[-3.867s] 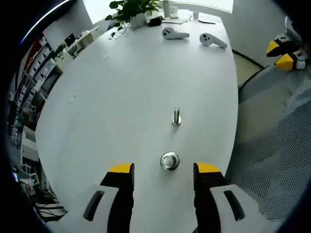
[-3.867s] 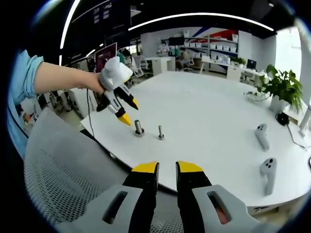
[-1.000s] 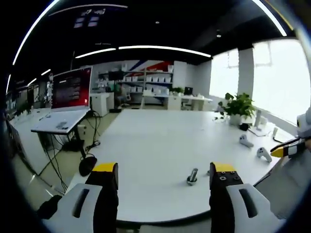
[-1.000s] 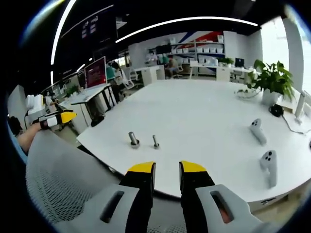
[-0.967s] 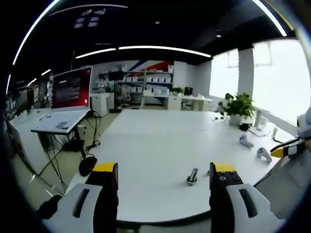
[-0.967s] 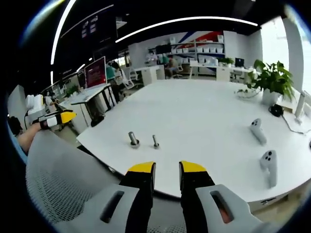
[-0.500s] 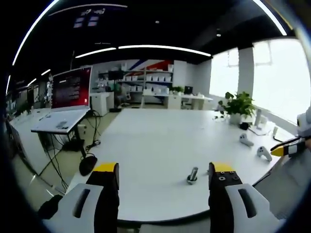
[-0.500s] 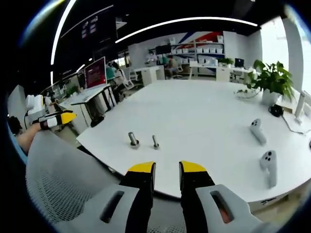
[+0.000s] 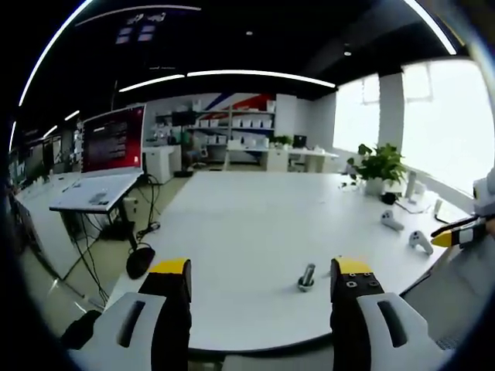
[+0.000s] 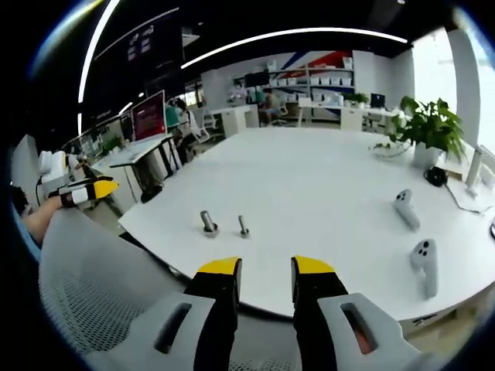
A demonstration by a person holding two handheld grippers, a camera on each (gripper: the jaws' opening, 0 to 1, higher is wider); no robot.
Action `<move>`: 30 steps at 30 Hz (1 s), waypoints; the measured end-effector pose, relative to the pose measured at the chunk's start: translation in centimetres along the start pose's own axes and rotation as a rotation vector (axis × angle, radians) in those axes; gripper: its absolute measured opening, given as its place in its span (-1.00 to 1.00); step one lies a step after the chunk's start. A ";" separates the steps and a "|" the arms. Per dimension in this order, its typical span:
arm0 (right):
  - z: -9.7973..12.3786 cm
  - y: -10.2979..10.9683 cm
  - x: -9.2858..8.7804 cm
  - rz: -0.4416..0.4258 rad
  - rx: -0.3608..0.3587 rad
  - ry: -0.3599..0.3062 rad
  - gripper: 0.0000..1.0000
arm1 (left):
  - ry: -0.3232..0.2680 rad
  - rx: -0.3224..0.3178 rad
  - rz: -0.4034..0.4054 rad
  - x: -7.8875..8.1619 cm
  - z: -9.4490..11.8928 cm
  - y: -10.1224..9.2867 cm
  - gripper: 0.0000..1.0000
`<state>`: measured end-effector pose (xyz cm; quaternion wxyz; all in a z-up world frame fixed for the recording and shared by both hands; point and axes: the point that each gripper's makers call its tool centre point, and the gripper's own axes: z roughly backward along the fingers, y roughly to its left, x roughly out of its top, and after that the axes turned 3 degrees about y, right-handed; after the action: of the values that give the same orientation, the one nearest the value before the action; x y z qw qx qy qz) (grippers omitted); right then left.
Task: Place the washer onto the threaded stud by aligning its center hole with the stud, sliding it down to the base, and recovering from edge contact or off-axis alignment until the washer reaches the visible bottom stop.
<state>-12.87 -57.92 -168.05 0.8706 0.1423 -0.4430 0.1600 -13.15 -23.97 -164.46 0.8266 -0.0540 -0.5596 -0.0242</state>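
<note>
On the white table (image 10: pixel 325 185) stand two small metal studs near its front edge: a thicker one (image 10: pixel 207 223) with a wide base and a thinner one (image 10: pixel 243 226) to its right. No separate washer can be made out at this distance. My right gripper (image 10: pixel 267 267) hangs short of the table edge, open, with nothing between its yellow tips. My left gripper (image 9: pixel 261 267) is wide open and empty, well back from the table; one stud (image 9: pixel 306 278) stands just left of its right jaw. In the right gripper view the left gripper (image 10: pixel 87 189) shows far left, held by a hand.
A grey mesh chair back (image 10: pixel 100 297) lies between my right gripper and the table. Two white controllers (image 10: pixel 404 207) (image 10: pixel 422 263) lie at the right, a potted plant (image 10: pixel 430 127) behind them. A desk with a monitor (image 9: pixel 112 139) stands left of the table.
My right gripper's jaws have spread a little wider. Both views have barely shifted, and the studs stand where they were.
</note>
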 end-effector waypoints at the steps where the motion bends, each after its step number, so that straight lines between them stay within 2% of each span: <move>1: 0.0 0.0 0.0 0.000 0.000 0.001 -0.44 | 0.001 0.000 0.000 0.0 0.0 0.0 0.44; 18: 0.0 -0.2 -0.1 0.005 -0.011 0.011 -0.38 | 0.001 0.000 0.000 0.0 0.0 0.0 0.44; 30: -0.2 -0.4 -0.7 0.010 -0.019 0.050 -0.25 | 0.011 -0.002 -0.004 -0.2 0.0 0.0 0.44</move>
<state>-12.99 -58.29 -168.73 0.8818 0.1278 -0.4233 0.1639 -13.19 -24.02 -164.63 0.8296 -0.0538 -0.5552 -0.0268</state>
